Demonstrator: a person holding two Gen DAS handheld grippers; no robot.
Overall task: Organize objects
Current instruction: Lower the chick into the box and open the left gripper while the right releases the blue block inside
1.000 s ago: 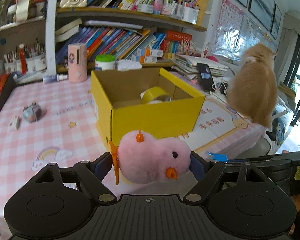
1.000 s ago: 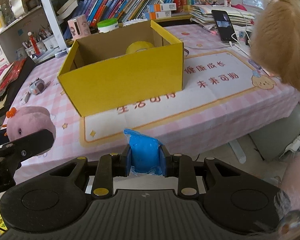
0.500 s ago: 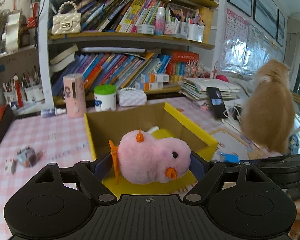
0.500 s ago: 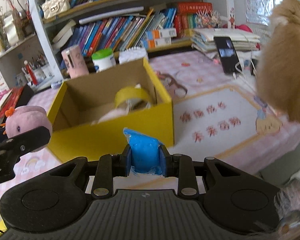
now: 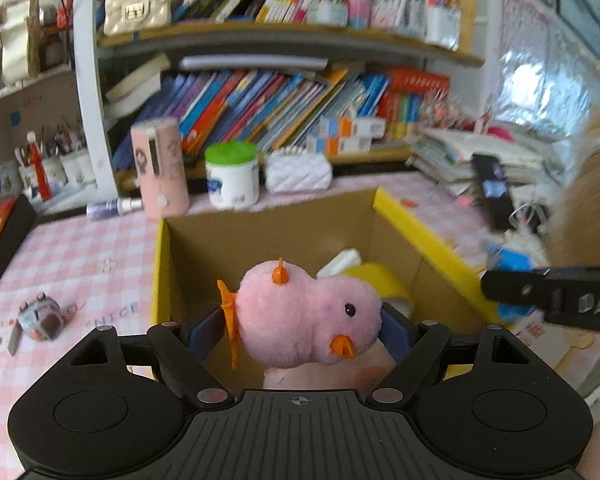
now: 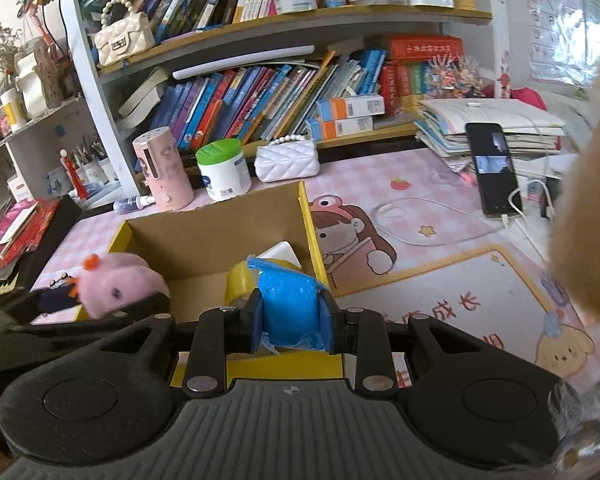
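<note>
My left gripper (image 5: 302, 330) is shut on a pink plush chick (image 5: 306, 316) with an orange beak, held over the open yellow cardboard box (image 5: 416, 228). My right gripper (image 6: 292, 322) is shut on a small blue packet (image 6: 288, 306), just above the box's (image 6: 312, 232) near right corner. Inside the box lie a roll of yellow tape (image 5: 384, 280) and a white item (image 5: 340, 262). In the right wrist view the plush chick (image 6: 114, 284) and the left gripper show at the box's left side. The blue packet (image 5: 508, 264) shows at the right in the left wrist view.
The box stands on a pink checked tablecloth (image 5: 80, 252). Behind it are a pink cylinder (image 6: 162, 174), a green-lidded jar (image 6: 222, 170), a white quilted purse (image 6: 288, 160) and bookshelves. A small toy (image 5: 40, 318) lies at left. A phone (image 6: 494, 168) and an orange cat (image 6: 584, 208) are at right.
Both grippers have moved forward to over the box, each keeping its hold. The box now fills the lower middle of both views, and its inside shows.
</note>
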